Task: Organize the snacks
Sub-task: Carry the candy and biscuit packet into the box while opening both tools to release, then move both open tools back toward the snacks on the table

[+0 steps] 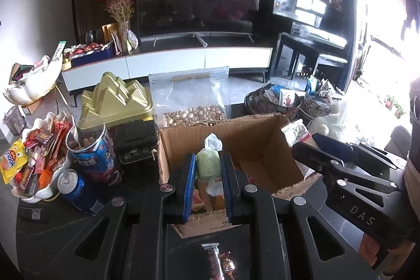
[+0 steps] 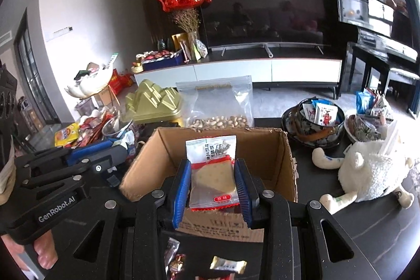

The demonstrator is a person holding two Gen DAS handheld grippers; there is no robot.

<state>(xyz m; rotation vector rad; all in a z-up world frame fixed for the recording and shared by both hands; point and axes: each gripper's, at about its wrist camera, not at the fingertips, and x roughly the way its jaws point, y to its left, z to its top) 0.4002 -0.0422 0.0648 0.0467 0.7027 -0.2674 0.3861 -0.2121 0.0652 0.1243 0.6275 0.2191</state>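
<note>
My left gripper [image 1: 208, 167] is shut on a pale green wrapped snack [image 1: 208, 165], held over the near end of an open cardboard box [image 1: 252, 138]. Several snack packets lie at the box's bottom below it. My right gripper [image 2: 213, 176] is shut on a clear cracker packet [image 2: 214, 175] with a white top and red label, held above the same cardboard box [image 2: 262, 148]. In the left wrist view the right gripper [image 1: 323, 146] shows at the right with its packet [image 1: 295, 131]. In the right wrist view the left gripper [image 2: 115, 148] shows at the left.
A bag of nuts [image 2: 218, 106] and a gold tin [image 2: 153, 102] stand behind the box. Left are a snack-filled white bowl [image 1: 39, 162], a blue tube [image 1: 92, 154] and a can [image 1: 73, 185]. Right are patterned bowls [image 2: 315, 122] and a plush sheep [image 2: 367, 169]. Loose candies [image 2: 228, 265] lie near me.
</note>
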